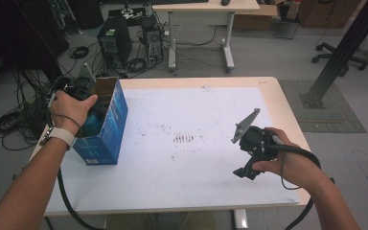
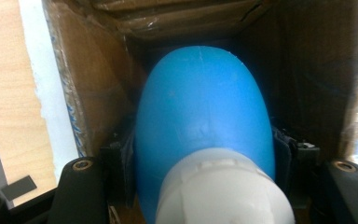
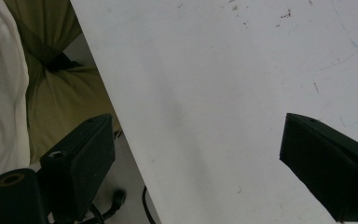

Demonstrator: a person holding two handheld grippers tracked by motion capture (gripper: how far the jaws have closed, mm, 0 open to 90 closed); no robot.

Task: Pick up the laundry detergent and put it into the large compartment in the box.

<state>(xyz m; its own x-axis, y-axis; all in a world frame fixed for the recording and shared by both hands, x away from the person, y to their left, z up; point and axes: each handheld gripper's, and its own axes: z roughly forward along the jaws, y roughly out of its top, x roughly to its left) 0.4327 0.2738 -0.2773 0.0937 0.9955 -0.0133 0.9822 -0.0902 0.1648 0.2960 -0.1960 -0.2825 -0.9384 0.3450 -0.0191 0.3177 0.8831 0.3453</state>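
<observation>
An open-topped blue cardboard box stands at the left edge of the white-covered table. My left gripper reaches down into it, shut on a blue bottle with a white cap. The box's brown inner walls surround the bottle. In the high view the person's left hand covers most of that gripper, and a bit of the bottle shows inside the box. My right gripper hovers over the table's right front part; its jaws stand wide apart, open, with nothing between them.
Small dark marks dot the table's middle. The table's front edge and the person's lap are close under the right gripper. Beyond the table, computer towers, coiled cables, a desk, a black post and a chair base stand on the floor.
</observation>
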